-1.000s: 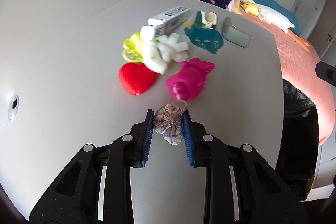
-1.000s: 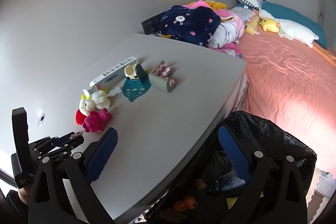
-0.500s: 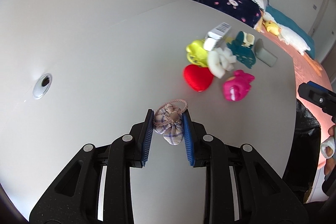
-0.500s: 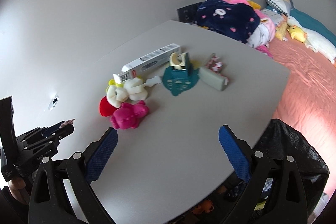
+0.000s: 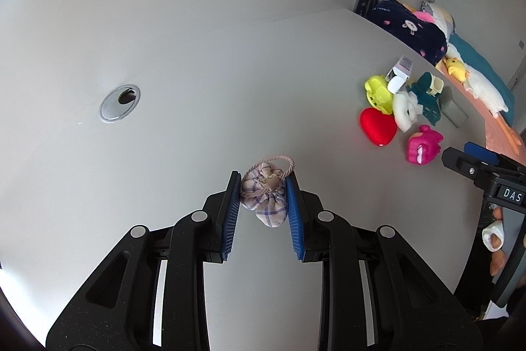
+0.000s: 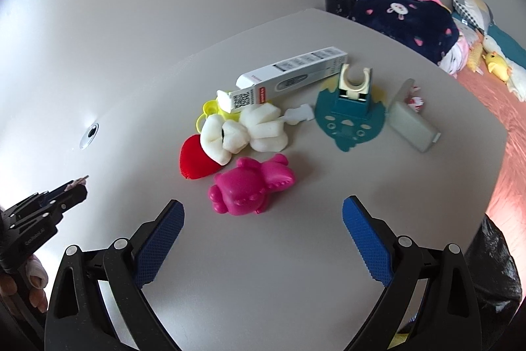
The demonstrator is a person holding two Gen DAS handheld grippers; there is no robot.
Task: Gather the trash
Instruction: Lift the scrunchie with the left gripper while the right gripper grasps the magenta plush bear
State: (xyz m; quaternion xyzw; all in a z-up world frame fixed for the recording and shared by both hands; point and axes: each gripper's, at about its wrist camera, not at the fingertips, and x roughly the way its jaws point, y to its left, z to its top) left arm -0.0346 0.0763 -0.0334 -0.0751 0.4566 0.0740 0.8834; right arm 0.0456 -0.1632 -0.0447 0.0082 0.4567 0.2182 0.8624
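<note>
My left gripper (image 5: 263, 188) is shut on a small plaid cloth pouch (image 5: 265, 193) with a pink cord loop, held above the white table (image 5: 184, 140). Seen from the right wrist, that left gripper (image 6: 77, 186) sits at the far left. My right gripper (image 6: 261, 211) is open, hovering just in front of a pink plastic toy (image 6: 251, 185). Behind the toy lie a red heart (image 6: 194, 160), a white foam figure (image 6: 243, 132), a yellow piece (image 6: 208, 111), a long white box (image 6: 289, 74), a teal holder (image 6: 350, 111) and a grey block (image 6: 412, 129).
A black trash bag (image 6: 493, 265) hangs at the table's right edge. A bed (image 6: 486, 87) with a dark blanket (image 6: 404, 12) and plush toys lies beyond the table. A round cable hole (image 5: 120, 102) is set in the tabletop. A person's hand (image 6: 33, 282) holds the left gripper.
The left gripper has carried the pouch leftward, away from the toy pile. The right gripper has swung from over the trash bag to above the table, close to the pink toy.
</note>
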